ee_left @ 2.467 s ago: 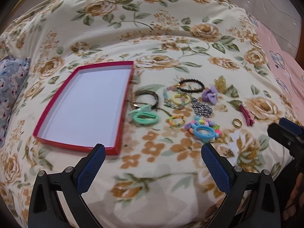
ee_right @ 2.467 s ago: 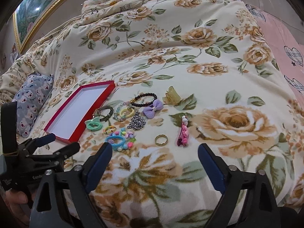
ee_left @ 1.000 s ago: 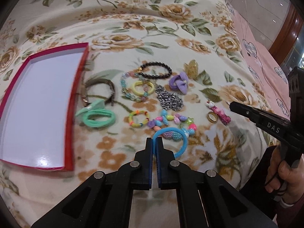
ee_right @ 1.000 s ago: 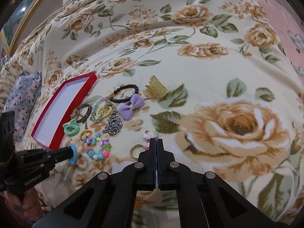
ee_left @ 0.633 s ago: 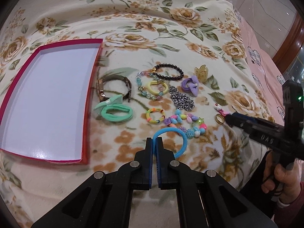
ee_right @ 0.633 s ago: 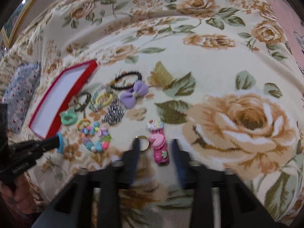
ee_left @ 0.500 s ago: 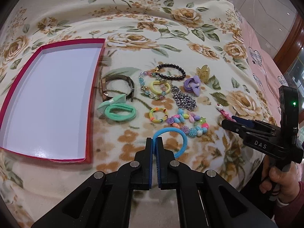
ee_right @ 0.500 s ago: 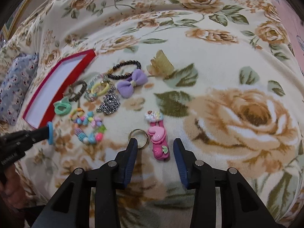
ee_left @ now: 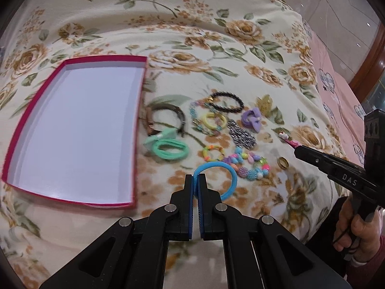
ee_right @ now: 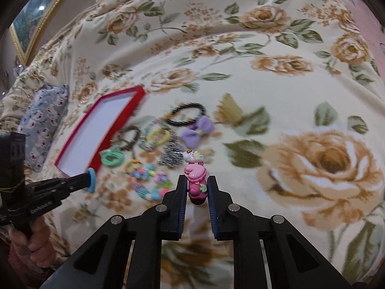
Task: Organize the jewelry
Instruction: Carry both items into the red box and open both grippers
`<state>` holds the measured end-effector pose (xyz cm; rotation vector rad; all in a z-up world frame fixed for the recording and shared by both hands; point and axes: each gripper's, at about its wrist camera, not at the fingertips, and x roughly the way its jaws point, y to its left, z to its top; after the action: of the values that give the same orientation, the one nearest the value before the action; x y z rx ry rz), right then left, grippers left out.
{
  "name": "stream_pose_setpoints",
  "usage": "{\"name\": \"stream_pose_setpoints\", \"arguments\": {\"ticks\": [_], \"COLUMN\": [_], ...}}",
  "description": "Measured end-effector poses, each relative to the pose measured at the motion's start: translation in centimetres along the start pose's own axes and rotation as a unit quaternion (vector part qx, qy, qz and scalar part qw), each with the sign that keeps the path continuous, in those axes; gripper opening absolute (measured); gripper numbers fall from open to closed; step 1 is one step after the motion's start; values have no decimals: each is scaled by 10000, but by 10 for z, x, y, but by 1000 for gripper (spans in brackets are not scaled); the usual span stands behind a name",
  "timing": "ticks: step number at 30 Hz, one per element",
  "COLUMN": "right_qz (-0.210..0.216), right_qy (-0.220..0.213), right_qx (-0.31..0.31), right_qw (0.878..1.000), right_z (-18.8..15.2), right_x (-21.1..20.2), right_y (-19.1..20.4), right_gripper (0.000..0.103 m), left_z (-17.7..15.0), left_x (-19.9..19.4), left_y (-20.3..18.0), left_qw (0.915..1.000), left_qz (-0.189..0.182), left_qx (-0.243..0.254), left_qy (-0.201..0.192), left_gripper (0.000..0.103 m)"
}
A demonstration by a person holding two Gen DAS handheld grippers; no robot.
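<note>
Floral bedspread (ee_left: pixel 182 31) under two hand-held grippers, each carrying jewelry.
Left hand-held gripper (ee_left: pixel 195 180) pinches a blue hair tie (ee_left: pixel 217 175); right hand-held gripper (ee_right: pixel 196 185) clamps a pink hair clip (ee_right: pixel 195 178). Remaining pieces lie beside the red box (ee_left: pixel 134 125).

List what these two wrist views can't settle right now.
- Pink hair clip: its lower end is hidden between the right tool fingers; from the left wrist view only its tip shows.
- Blue hair tie: the pinched section is hidden inside the left tool.
- Jewelry pile: motion-blurred in the right wrist view, so beads are unreadable.
- Red box: its material can't be told.
</note>
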<state>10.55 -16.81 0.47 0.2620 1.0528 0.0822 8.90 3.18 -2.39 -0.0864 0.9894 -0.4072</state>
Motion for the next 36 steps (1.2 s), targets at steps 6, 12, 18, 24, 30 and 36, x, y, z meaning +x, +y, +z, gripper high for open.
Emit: {"name": "stream_pose_setpoints", "arguments": {"ticks": [6, 12, 18, 24, 30, 36], "right_qz": [439, 926, 1292, 1532, 1536, 1369], "right_qy": [19, 132, 197, 419, 586, 644], "right_qx": [-253, -506, -786, -850, -807, -841], "right_qw": [9987, 9943, 9883, 9836, 9831, 9849], "right_z": [11, 22, 33, 43, 54, 72], "right_x": [14, 32, 54, 84, 117, 147], "right_y": [41, 83, 128, 158, 175, 184], "right_gripper": [16, 16, 16, 16, 16, 16], "left_z": [-3, -4, 3, 20, 41, 67], "left_x": [-19, -37, -52, -45, -25, 4], "left_y": [27, 54, 81, 103, 128, 148], "left_qw": [9992, 9965, 9921, 9881, 9841, 9819], "left_qz": [253, 542, 913, 1099, 1351, 1516], "left_qx": [-286, -584, -822, -1056, -1136, -1135], "left_qy": [-155, -241, -234, -222, -183, -78], "left_gripper": [2, 2, 2, 2, 2, 2]}}
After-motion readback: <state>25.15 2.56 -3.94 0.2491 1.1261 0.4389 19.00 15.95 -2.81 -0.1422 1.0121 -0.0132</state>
